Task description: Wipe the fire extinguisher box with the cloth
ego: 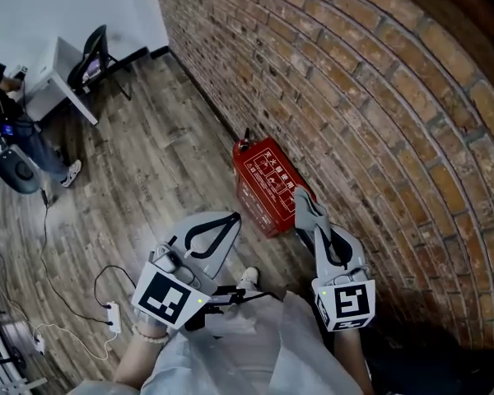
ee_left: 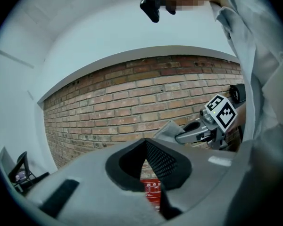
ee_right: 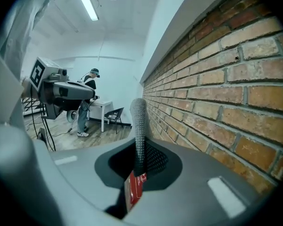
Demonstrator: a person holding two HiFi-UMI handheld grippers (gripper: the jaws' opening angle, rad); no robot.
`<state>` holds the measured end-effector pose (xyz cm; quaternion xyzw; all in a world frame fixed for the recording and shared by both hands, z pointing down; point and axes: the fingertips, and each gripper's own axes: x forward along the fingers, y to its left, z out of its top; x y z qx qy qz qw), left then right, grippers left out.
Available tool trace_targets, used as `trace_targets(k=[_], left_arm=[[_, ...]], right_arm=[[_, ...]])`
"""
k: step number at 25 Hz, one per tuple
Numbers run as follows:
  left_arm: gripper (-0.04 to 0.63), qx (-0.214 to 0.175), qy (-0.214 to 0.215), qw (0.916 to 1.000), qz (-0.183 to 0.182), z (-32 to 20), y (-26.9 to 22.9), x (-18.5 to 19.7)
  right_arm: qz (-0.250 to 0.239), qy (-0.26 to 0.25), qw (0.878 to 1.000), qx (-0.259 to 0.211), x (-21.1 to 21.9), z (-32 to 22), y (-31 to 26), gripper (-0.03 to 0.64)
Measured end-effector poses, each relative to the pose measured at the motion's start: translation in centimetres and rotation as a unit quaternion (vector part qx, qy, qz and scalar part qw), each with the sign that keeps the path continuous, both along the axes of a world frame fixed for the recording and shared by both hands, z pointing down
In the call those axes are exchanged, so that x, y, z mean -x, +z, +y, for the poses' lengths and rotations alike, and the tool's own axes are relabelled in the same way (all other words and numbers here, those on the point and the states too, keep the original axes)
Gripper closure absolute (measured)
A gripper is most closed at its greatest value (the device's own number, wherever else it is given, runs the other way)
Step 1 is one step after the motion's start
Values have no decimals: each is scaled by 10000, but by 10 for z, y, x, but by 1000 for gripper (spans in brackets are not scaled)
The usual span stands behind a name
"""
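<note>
1. Head view: the fire extinguisher box [ego: 267, 186] stands on the floor [ego: 160, 167] against the brick wall [ego: 379, 113], ahead of both grippers. Its long side runs along the wall, away from you.
2. Your right gripper [ego: 303, 197] is the nearer one, its tip just beside the box's near end. Your left gripper [ego: 233, 218] sits further off to the left.
3. Both pairs of jaws are pressed together on nothing. No cloth shows in any view, so you probably need to find it first.
</note>
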<state>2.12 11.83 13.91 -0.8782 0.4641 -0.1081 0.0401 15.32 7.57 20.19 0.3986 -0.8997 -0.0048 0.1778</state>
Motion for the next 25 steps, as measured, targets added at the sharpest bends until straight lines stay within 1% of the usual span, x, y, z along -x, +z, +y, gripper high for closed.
trace_targets(k=[3, 9, 15, 20, 25], left_arm=[[597, 2, 19, 9999, -104, -5, 0, -1], [597, 163, -96, 9998, 50, -15, 5, -4], [597, 304, -46, 9995, 121, -25, 14, -9], [597, 502, -69, 9983, 284, -34, 25, -4], [597, 441, 33, 9990, 95, -50, 36, 7]], right_arm=[[-62, 28, 10000, 46, -1, -6, 3, 598], [-86, 32, 9998, 169, -7, -12, 12, 598], [-53, 78, 9995, 317, -11, -17, 23, 598], [-10, 101, 9989, 449, -6, -20, 36, 598], [79, 134, 9980, 617, 5, -28, 53, 598]])
